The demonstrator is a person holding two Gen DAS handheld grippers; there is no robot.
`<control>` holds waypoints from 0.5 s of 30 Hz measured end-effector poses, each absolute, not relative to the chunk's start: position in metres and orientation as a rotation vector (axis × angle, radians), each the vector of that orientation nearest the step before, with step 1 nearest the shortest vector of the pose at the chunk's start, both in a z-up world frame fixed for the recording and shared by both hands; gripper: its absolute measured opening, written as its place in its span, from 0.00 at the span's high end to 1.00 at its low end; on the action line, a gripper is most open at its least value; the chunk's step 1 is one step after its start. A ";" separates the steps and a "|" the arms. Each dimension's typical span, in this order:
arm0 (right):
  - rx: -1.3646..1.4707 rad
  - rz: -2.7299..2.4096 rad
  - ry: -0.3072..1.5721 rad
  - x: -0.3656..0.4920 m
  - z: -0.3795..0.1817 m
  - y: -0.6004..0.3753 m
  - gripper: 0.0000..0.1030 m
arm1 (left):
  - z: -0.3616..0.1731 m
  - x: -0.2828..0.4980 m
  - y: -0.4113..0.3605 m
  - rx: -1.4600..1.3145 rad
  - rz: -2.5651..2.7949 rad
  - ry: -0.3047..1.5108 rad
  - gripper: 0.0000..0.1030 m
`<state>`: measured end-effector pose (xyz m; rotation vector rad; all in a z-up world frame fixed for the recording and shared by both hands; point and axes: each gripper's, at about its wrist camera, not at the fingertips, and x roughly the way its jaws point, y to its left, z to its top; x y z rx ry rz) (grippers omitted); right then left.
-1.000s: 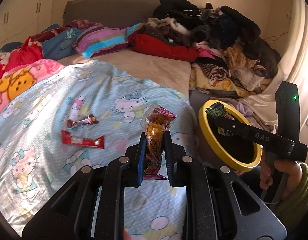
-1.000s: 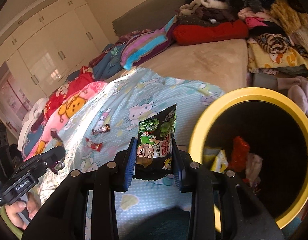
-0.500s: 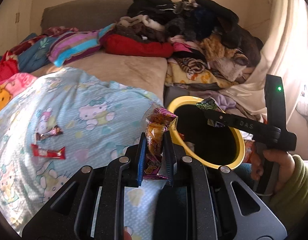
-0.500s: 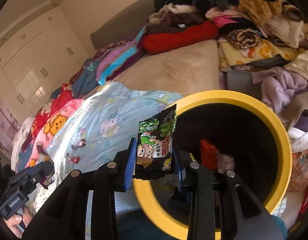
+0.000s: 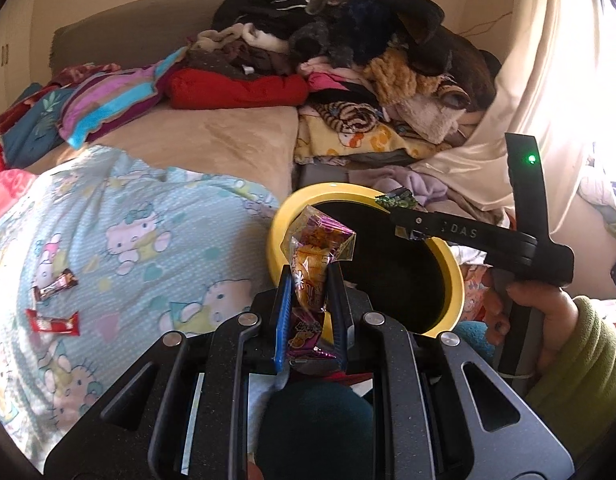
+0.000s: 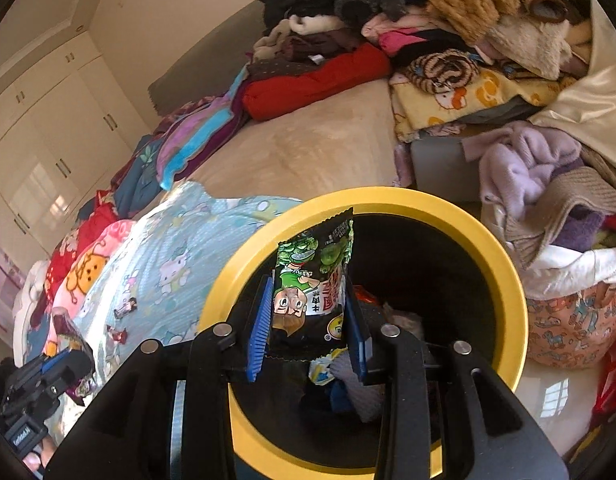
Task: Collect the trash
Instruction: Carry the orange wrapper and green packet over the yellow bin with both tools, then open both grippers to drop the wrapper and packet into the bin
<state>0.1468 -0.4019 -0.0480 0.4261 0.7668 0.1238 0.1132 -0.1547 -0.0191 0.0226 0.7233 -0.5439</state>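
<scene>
My left gripper [image 5: 310, 280] is shut on an orange and purple snack wrapper [image 5: 316, 256] and holds it at the near left rim of the yellow-rimmed bin [image 5: 454, 280]. My right gripper [image 6: 308, 292] is shut on a green and black snack packet [image 6: 312, 292] and holds it over the bin's mouth [image 6: 504, 256]. The right gripper also shows in the left wrist view [image 5: 400, 216], reaching over the bin from the right. Two candy wrappers lie on the blue blanket: a dark one [image 5: 58, 283] and a red one [image 5: 54, 322].
The bin holds several pieces of trash [image 6: 364, 296]. A pile of clothes [image 5: 368, 60] covers the far right of the bed. A red pillow [image 5: 236, 90] and striped bedding [image 5: 108, 104] lie at the back. A cream curtain [image 5: 548, 80] hangs on the right.
Both grippers have moved right, from over the blanket to the bin. The right gripper's packet now hangs over the bin's mouth, and the left one's wrapper has reached its rim.
</scene>
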 end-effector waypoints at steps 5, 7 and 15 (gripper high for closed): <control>0.458 0.102 0.776 0.147 -0.055 -0.419 0.67 | -0.026 0.116 -0.174 0.039 -0.575 0.736 0.89; 0.464 0.096 0.779 0.148 -0.057 -0.423 0.67 | -0.028 0.118 -0.182 0.040 -0.584 0.741 0.88; 0.494 0.077 0.804 0.149 -0.067 -0.435 0.66 | -0.033 0.143 -0.207 0.009 -0.609 0.766 0.88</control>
